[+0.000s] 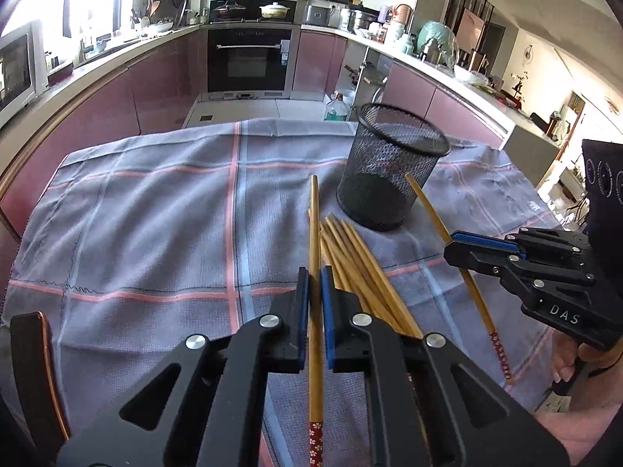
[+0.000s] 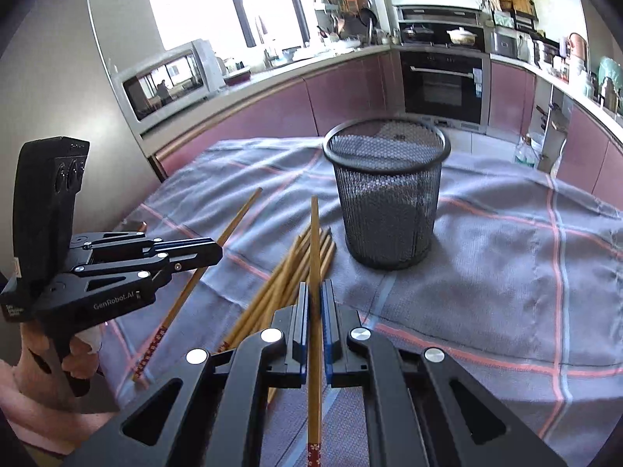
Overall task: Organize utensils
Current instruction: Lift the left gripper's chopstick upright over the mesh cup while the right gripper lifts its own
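My left gripper [image 1: 314, 274] is shut on one bamboo chopstick [image 1: 314, 225] with a red patterned end, lifted clear of the cloth and pointing away from me. My right gripper [image 2: 315, 290] is shut on a second chopstick [image 2: 314, 241] in the same way. Each gripper shows in the other's view: the right gripper [image 1: 449, 243] with its chopstick [image 1: 430, 210], the left gripper [image 2: 218, 251] with its chopstick [image 2: 239, 216]. Several loose chopsticks [image 1: 350, 249] [image 2: 288, 276] lie in a pile between them. Just beyond the pile a black mesh cup [image 1: 389, 171] [image 2: 385, 202] stands upright with nothing showing inside.
A grey checked cloth [image 1: 155, 214] [image 2: 506, 257] covers the table. A chair back [image 1: 31, 369] stands at the table's near left corner. Purple kitchen cabinets, an oven [image 1: 249, 58] and a microwave [image 2: 167, 81] ring the room beyond the far edge.
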`<state>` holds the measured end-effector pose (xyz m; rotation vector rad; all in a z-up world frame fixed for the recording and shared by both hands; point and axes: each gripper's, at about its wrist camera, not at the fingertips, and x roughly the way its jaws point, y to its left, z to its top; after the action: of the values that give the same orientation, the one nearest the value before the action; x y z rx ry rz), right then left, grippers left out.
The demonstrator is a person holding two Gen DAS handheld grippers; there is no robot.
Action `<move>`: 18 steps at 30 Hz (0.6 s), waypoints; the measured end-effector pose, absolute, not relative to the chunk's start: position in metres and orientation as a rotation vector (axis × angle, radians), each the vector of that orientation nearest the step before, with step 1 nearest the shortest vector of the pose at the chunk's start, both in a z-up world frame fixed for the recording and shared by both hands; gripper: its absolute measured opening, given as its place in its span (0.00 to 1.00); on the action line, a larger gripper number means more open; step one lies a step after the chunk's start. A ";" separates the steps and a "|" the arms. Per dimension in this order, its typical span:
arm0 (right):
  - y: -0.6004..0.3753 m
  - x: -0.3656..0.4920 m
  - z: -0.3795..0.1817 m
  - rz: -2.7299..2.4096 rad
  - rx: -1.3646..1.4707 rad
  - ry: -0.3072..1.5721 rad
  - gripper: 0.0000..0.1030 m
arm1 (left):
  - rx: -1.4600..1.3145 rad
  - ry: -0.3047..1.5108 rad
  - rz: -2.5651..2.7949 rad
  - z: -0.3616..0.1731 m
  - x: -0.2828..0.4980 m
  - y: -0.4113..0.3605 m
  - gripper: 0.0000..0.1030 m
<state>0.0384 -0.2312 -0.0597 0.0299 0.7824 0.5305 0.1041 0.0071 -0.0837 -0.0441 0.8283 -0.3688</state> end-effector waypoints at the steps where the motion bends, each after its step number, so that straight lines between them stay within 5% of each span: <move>1: -0.233 0.037 -0.054 0.538 0.040 0.767 0.05 | -0.052 0.810 -0.381 -0.076 0.102 0.009 0.07; 18: -0.254 0.031 0.018 0.555 0.087 0.513 0.05 | -0.179 0.564 -0.503 0.037 0.075 0.027 0.07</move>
<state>0.0307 -0.2537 0.0182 0.0871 0.5129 0.5552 0.0748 0.0266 0.0366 -0.1793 0.5643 -0.5035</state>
